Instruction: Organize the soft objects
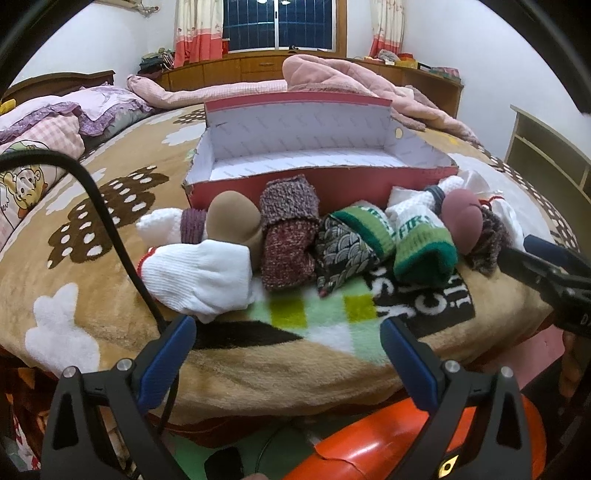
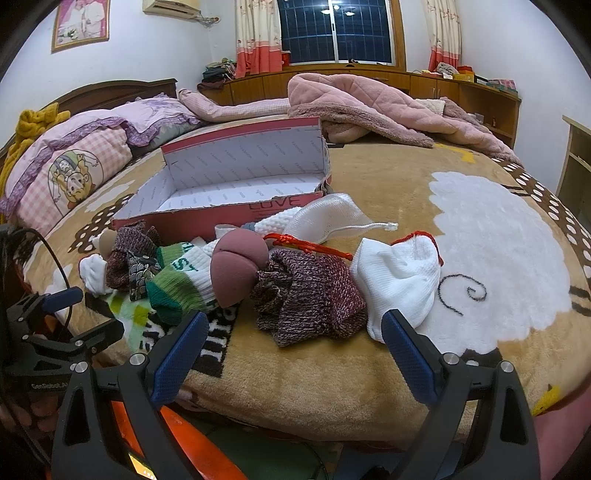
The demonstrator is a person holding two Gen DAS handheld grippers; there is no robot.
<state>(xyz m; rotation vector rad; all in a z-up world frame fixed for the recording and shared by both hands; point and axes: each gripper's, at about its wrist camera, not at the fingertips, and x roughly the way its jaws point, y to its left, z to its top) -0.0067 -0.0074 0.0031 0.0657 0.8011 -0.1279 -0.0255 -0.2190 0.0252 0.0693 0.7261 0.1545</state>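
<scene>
Two tools hover at the bed's (image 1: 110,295) near edge, both with fingers apart and empty: the left tool (image 1: 288,347) and the right tool (image 2: 295,339). Socks (image 1: 288,236) lie bunched in a row just in front of the open box (image 1: 314,155), some touching its front wall.

A bedroom at home: big bed (image 2: 369,369) with pillows (image 2: 74,166), blanket (image 2: 369,107), curtains (image 2: 258,37), night window (image 2: 332,29).
</scene>
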